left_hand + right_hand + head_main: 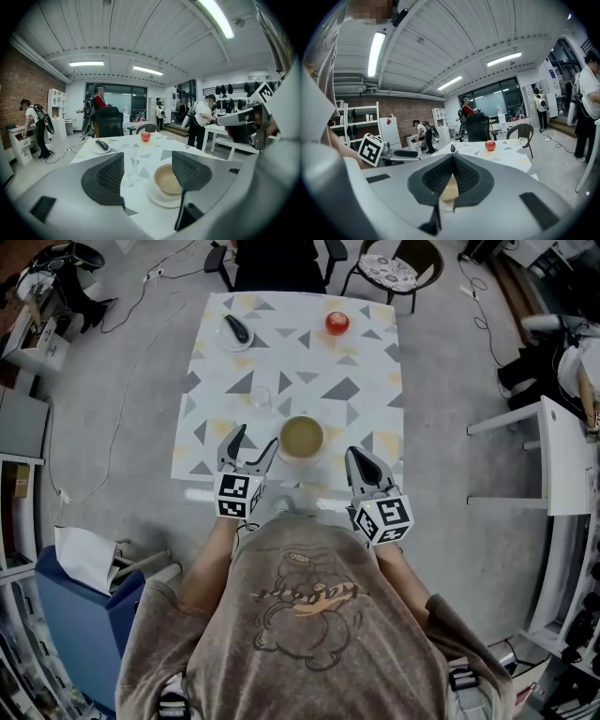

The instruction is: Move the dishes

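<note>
Tan ceramic bowl (302, 436) on its white saucer (159, 199) sits at the near edge of the triangle-patterned table (356, 390) and appears empty. It is likely stiff, breakable and slick, so the saucer rim seems the safest hold. The left gripper (255, 439) gapes wide beside it, and the right gripper (354, 454) is pinched together on nothing. A clear drinking glass (260, 399) stands empty nearby.

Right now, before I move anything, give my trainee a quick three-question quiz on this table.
1. True or false: the left tongs are open.
2. What does the bowl sit on? A) a plate B) a tray C) the bare tablecloth
3. Fill in: in the head view, the glass stands to the bowl's ____.
Key: 1 true; 2 A; 3 left.
</note>
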`<action>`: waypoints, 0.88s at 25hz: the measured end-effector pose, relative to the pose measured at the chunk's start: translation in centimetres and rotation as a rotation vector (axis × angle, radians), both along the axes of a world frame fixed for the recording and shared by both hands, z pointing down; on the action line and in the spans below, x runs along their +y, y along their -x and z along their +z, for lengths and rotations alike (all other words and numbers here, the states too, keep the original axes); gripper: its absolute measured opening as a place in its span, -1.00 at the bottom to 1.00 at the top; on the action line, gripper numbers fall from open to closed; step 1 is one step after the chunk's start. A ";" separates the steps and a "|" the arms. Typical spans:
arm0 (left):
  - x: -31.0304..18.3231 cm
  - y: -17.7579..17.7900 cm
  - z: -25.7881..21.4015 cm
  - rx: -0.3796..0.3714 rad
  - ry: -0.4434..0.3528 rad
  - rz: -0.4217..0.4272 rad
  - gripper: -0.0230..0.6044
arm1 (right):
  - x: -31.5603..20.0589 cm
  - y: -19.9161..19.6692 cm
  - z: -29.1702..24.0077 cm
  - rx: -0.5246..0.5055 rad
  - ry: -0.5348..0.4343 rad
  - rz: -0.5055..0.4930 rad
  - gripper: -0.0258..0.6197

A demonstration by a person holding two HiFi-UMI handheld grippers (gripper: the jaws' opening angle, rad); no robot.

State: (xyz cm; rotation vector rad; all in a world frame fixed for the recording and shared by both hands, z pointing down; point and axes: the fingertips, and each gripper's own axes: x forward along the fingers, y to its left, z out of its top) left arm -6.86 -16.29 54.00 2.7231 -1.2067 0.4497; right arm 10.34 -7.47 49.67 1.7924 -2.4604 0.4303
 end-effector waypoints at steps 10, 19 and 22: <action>0.8 -1.9 2.6 0.002 0.077 0.026 0.05 | 1.8 -1.3 0.1 0.006 0.007 0.037 -0.93; 0.1 -3.6 7.1 -0.038 0.203 0.063 0.05 | 2.2 -3.0 0.2 0.012 0.022 0.089 -0.93; -0.1 -4.1 8.4 -0.057 0.235 0.078 0.05 | 2.2 -3.5 0.2 0.014 0.028 0.106 -0.93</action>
